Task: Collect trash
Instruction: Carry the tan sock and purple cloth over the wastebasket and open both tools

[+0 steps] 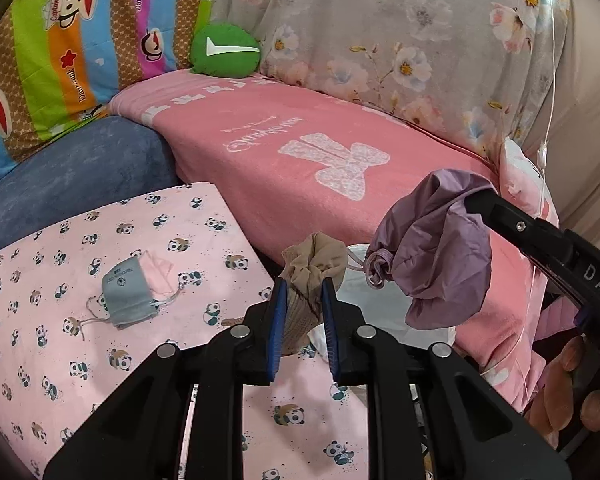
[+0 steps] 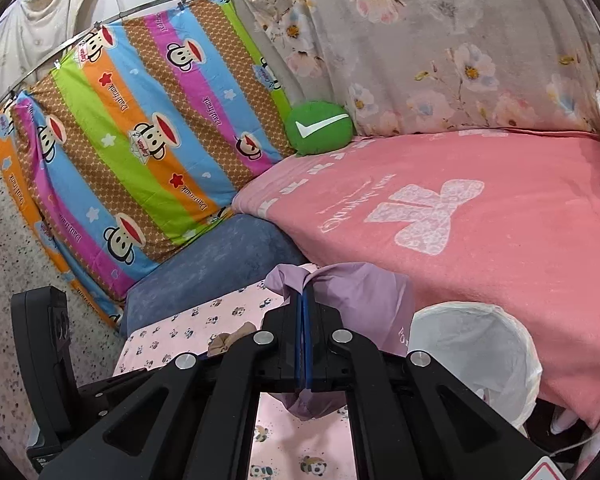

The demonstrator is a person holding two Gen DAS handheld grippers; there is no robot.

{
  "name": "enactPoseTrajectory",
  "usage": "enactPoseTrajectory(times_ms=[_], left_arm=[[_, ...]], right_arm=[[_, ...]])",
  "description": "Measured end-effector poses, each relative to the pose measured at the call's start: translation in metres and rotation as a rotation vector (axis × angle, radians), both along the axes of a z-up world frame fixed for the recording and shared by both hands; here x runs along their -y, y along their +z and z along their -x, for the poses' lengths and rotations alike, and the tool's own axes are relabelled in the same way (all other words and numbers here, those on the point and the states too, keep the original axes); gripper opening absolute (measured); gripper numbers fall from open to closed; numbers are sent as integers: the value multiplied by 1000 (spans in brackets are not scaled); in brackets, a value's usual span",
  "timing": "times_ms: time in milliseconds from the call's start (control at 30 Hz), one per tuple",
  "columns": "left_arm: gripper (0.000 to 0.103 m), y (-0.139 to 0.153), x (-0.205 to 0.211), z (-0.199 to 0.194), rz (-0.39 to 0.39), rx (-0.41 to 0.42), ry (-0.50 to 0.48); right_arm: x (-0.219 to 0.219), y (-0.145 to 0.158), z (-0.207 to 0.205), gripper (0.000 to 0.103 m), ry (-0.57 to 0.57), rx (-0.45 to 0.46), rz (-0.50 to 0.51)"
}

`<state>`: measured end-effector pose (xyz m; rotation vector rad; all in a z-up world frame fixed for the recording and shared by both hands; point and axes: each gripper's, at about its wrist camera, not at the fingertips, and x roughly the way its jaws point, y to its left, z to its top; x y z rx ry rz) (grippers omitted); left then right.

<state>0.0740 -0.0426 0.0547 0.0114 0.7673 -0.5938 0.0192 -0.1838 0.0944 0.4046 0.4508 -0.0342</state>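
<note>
The left tongs (image 1: pixel 305 312) pinch a bunched beige stocking (image 1: pixel 314 270), held up off the panda-print table (image 1: pixel 80 360). Just to their right, the right tongs (image 2: pixel 303 300) are pressed together on a crumpled purple pouch (image 1: pixel 432 248). A white-lined bin (image 2: pixel 480 344) sits below, between both tongs. Left of the left tongs, a grey face mask (image 1: pixel 130 290) lies on the table.

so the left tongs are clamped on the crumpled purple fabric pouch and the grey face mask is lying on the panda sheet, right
Not quite. The left tongs are clamped on a crumpled beige stocking, as the left wrist view shows; the crumpled purple fabric pouch is in the right tongs. The grey face mask does lie on the panda-print pink sheet.
</note>
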Motion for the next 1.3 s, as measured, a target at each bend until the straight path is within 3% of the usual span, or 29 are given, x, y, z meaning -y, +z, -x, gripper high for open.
enactPoseTrajectory(times_ms=[400, 933, 967, 1033, 1100, 1300], left_arm=[[18, -4, 63, 15, -56, -5, -100], [19, -12, 108, 17, -98, -21, -145], [22, -13, 109, 17, -100, -24, -141], [38, -13, 110, 15, -105, -26, -128], [61, -12, 108, 14, -105, -15, -100], [64, -13, 101, 8, -103, -13, -56]], right_arm=[[57, -10, 30, 3, -90, -11, -29], [105, -30, 39, 3, -137, -48, -54], [106, -31, 38, 3, -136, -52, -53], [108, -32, 36, 3, -134, -59, -53], [109, -32, 35, 5, -135, -61, -54], [108, -36, 31, 11, -129, -70, -55]])
